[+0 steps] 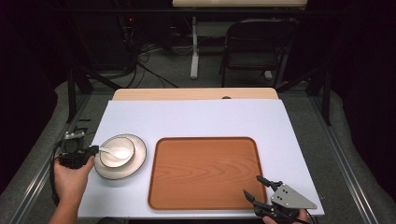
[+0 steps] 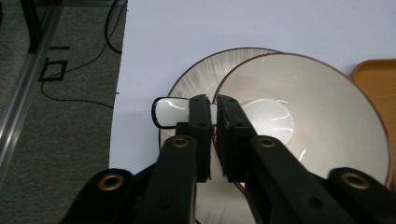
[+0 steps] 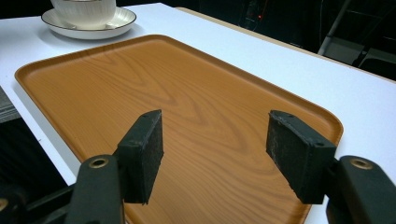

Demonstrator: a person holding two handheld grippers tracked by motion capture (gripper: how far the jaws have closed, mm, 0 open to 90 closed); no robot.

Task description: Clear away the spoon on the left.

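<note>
From the high view, the left gripper (image 1: 88, 153) sits at the left rim of a white bowl (image 1: 117, 151) that rests on a round saucer (image 1: 135, 161). A white spoon (image 1: 114, 151) lies in the bowl, its handle running out toward the jaws. To the right of the saucer lies a rectangular wooden tray (image 1: 205, 172) with rounded corners and a raised lip, on a white table sheet (image 1: 196, 119). The right gripper (image 1: 258, 188) hovers at the tray's near right corner, jaws spread.

The left gripper view adds what the high view blurs: the left gripper (image 2: 214, 116) has its jaws nearly together, pinching the flat, glossy spoon handle (image 2: 170, 112), whose rounded end sticks out to the left of the pads. Just beyond lies the bowl's (image 2: 327, 121) smooth, shiny inside with a thin dark rim.

In the right gripper view, the right gripper (image 3: 215, 144) stands wide with nothing between its rough black pads; the tray's (image 3: 140, 79) wood grain lies below them, the bowl (image 3: 84, 9) far off at upper left.
</note>
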